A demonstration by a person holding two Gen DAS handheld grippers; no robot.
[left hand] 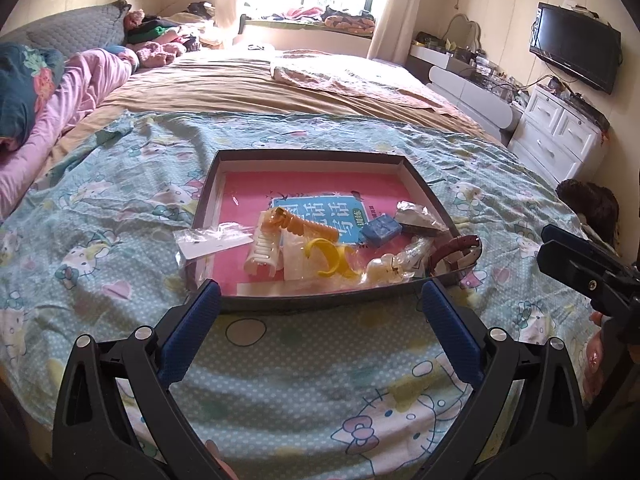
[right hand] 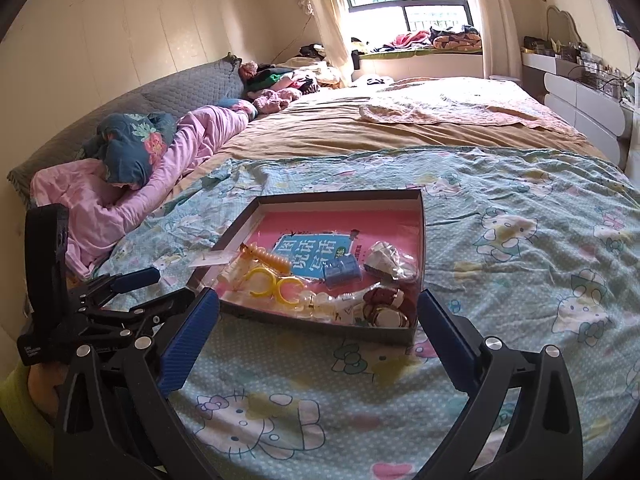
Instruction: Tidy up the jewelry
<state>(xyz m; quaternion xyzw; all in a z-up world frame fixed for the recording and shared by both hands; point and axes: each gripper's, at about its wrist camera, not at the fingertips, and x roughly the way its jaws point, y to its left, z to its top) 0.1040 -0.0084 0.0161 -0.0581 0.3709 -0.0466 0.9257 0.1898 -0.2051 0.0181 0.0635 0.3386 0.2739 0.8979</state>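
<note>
A shallow dark-walled box lies on the bed with a pink book as its floor. It holds a white hair claw, an orange clip, a yellow ring-shaped piece, a small blue case, a silver packet, bagged pearls and a maroon band. A clear bag with a card hangs over the left wall. My left gripper is open just before the near wall, holding nothing. My right gripper is open at the box's near corner, also holding nothing. Each shows in the other's view: right gripper, left gripper.
The box rests on a teal cartoon-cat sheet. A pink quilt and pillows lie at the left, a brown blanket beyond. White drawers and a wall TV stand at the right. Something dark and furry sits by the bed's right edge.
</note>
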